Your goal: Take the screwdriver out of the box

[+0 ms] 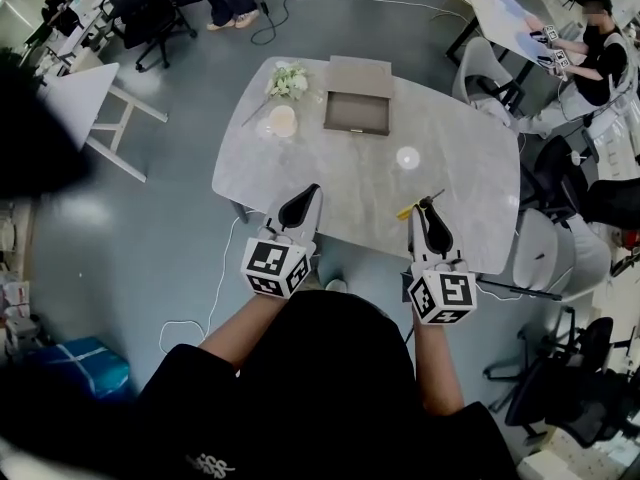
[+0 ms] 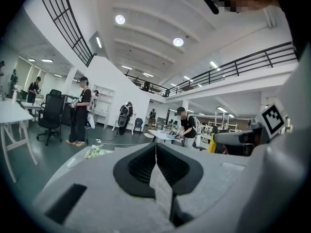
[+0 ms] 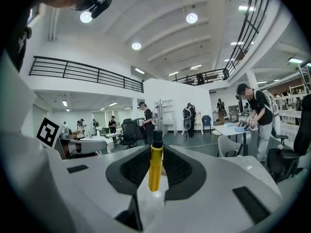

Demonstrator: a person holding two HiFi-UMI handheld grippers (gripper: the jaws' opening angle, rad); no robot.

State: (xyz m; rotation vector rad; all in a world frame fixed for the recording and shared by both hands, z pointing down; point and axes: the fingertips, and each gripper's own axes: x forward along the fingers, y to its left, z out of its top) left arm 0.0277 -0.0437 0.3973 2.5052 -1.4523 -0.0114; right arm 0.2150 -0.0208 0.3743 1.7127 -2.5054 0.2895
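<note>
My right gripper (image 1: 430, 220) (image 3: 156, 147) is shut on the screwdriver (image 1: 409, 210) (image 3: 155, 165). Its yellow handle is pinched between the pads, and its black collar and metal shaft stick up past the fingertips. I hold it in the air over the near edge of the grey table (image 1: 340, 188). The brown box (image 1: 357, 110) lies open at the table's far side, well away from both grippers. My left gripper (image 1: 298, 208) (image 2: 155, 147) hangs over the near left edge, its pads meeting with nothing between them.
A bunch of white flowers (image 1: 288, 80), a pale cup (image 1: 283, 121) and a small white disc (image 1: 407, 157) sit on the table. Grey chairs (image 1: 545, 253) crowd the right side. A white table (image 1: 90, 93) stands at the left, and a blue package (image 1: 85, 363) lies on the floor.
</note>
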